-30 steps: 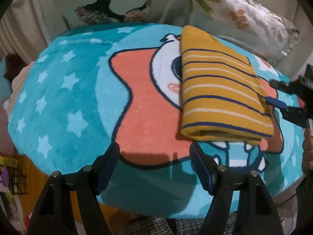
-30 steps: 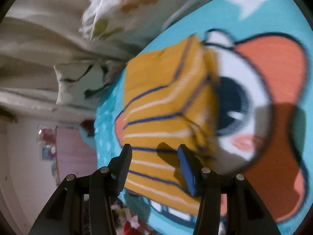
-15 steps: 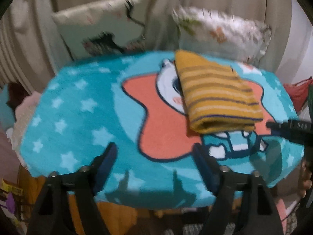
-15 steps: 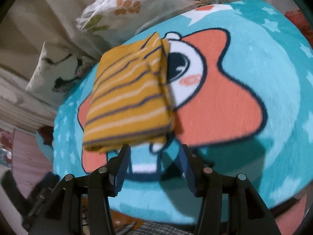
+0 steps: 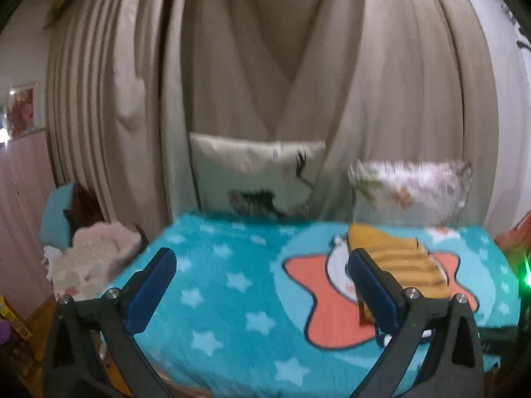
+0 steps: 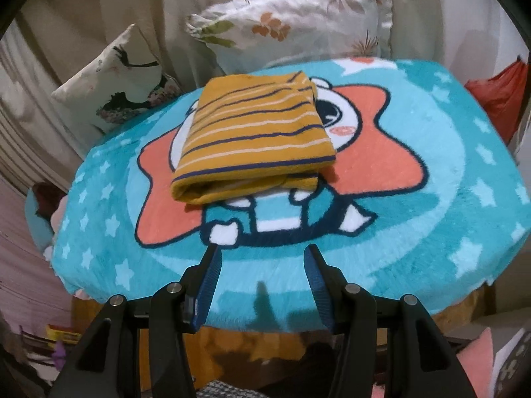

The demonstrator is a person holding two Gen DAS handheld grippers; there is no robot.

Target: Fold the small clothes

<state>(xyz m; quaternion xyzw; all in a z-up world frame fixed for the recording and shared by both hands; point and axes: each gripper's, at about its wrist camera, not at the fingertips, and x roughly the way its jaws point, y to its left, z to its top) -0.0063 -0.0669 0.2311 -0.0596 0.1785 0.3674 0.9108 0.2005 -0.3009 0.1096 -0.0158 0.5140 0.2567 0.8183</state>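
The folded shirt [image 6: 252, 139] is seen upper centre, beyond the right tool [image 6: 262, 285], stripes running crosswise. Both it and the left tool [image 5: 262, 292] are spread, nothing pinched.

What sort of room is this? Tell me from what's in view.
Probably a home bedroom or child's room: a plush star-print cartoon blanket, two pillows propped against full-length curtains, and a folded striped garment.

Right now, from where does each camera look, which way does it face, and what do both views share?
Left wrist: sits behind the open left tongs, held level, facing the curtains and two pillows; both blue-padded fingers show.
Right wrist: sits behind the open right tongs, tilted down at the folded striped garment; both fingers show.
Shared: the garment, the teal star blanket, the pillows, the curtains.
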